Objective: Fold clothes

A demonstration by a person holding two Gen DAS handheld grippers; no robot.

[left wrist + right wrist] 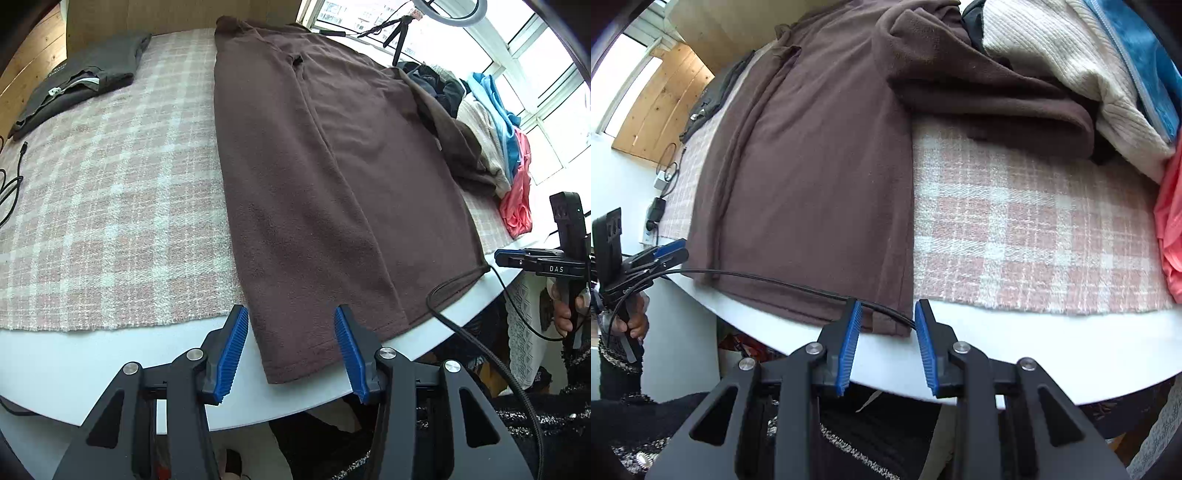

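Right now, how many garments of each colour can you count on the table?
Brown: 1, the fleece top spread flat.
Dark grey: 1, the folded garment.
Cream: 1, the knit.
Blue: 1, the fleece.
Coral pink: 1.
Dark, in the pile: 1.
Total: 6.

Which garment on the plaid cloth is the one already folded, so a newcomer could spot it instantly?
Start at the plaid cloth covering the table; the big brown fleece lies spread flat down its middle. Across the cloth from the heap of clothes, at the far corner, sits the dark grey garment: alone, compactly folded, nearly black.
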